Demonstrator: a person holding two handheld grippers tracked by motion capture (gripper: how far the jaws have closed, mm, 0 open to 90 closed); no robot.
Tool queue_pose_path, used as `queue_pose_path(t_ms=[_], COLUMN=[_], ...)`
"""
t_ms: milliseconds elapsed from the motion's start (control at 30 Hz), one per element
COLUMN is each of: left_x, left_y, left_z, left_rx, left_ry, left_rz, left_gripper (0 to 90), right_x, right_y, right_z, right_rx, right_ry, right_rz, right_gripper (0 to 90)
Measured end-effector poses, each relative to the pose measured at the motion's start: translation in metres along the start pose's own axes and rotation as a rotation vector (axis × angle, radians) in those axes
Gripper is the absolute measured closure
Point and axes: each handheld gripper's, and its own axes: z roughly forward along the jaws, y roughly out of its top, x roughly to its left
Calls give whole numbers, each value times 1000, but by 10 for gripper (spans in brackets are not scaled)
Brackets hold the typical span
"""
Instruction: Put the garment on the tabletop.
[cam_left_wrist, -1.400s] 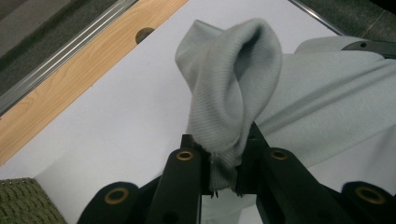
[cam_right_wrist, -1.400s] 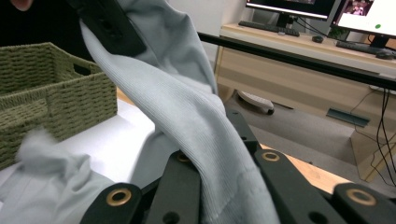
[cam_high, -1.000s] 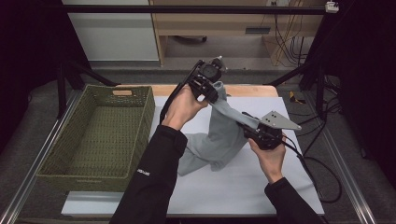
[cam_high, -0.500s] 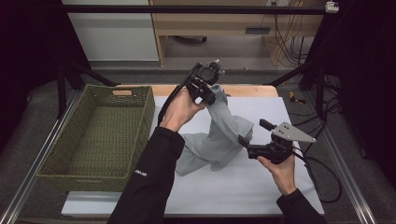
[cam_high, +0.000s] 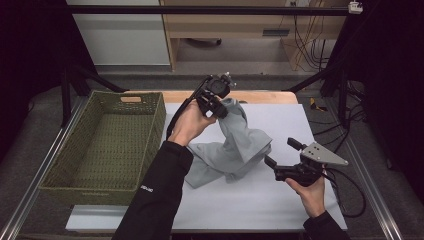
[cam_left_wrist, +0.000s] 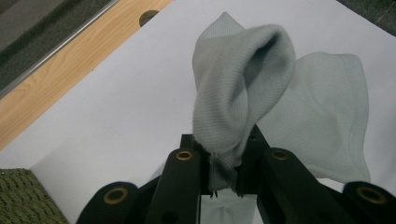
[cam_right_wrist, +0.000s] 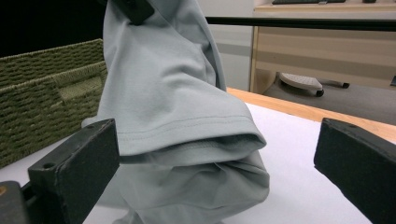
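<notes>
The white table (cam_high: 280, 210) carried everything, and places here are told from the green woven basket (cam_high: 107, 145) that stood on its left part. The high view showed the basket's inside, which looked bare down to its weave, while the right gripper view caught only its outer wall and handle slot, and the left gripper view just one corner. Right of the basket lay the grey shirt (cam_high: 235, 150), part heaped on the white top and part drawn up in a twisted column. The left gripper (cam_high: 214, 100) hung above the table's far wooden edge, right of the basket's far corner, its jaws pressed together on a bunched fold of the shirt; its own view showed the fabric wedged between them. Farther right of the basket, past the shirt, the right gripper (cam_high: 279, 159) was held low over the table with jaws spread wide, having just been opening; its own view showed a hemmed sleeve ahead of them, untouched. Bare table spread right of the shirt and toward the near edge.
</notes>
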Motion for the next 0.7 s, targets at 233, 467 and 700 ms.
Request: queue_pose_path(t_ms=[233, 467, 700], left_x=[-2, -8, -11], left_y=[-12, -29, -41], left_z=[13, 32, 51], left_rx=[-6, 1, 19], left_ry=[-13, -28, -43], left_rz=[16, 39, 37], left_gripper=[803, 801, 799], right_x=[-6, -11, -12], right_y=[-12, -23, -27], right_z=[-7, -13, -15], right_rx=[2, 17, 17], right_ry=[-12, -17, -25], right_rz=[6, 19, 18], right_gripper=[9, 9, 9])
